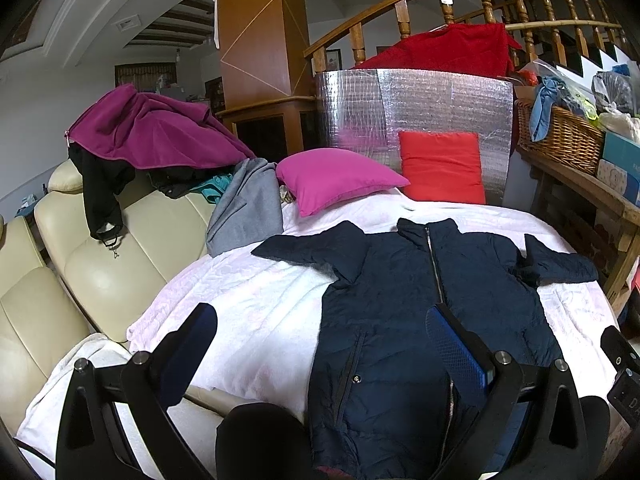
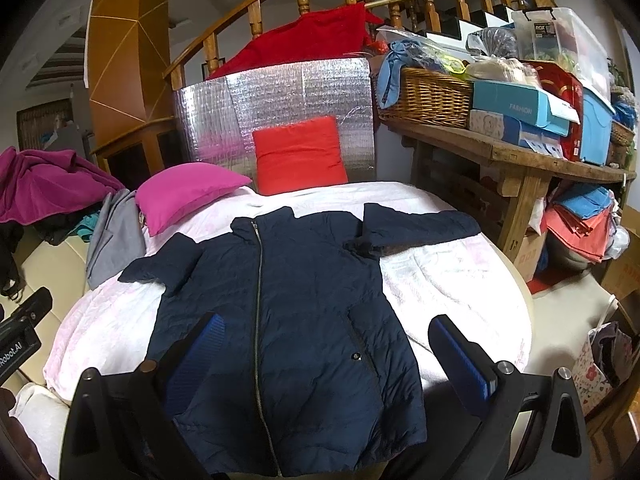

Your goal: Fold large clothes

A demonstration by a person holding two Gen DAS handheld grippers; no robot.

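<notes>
Left wrist view: navy jacket (image 1: 420, 304) lies flat, zipped, sleeves out, on the white blanket (image 1: 248, 300). Left tool (image 1: 320, 340) spread wide, empty; right tool (image 2: 324, 344) likewise, both above the hem.

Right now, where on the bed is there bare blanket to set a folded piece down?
Bare white blanket lies right of the navy jacket, below its right sleeve. Another patch sits left of the jacket, below its left sleeve. The head end is crowded: magenta pillow, red pillow, grey garment.
</notes>
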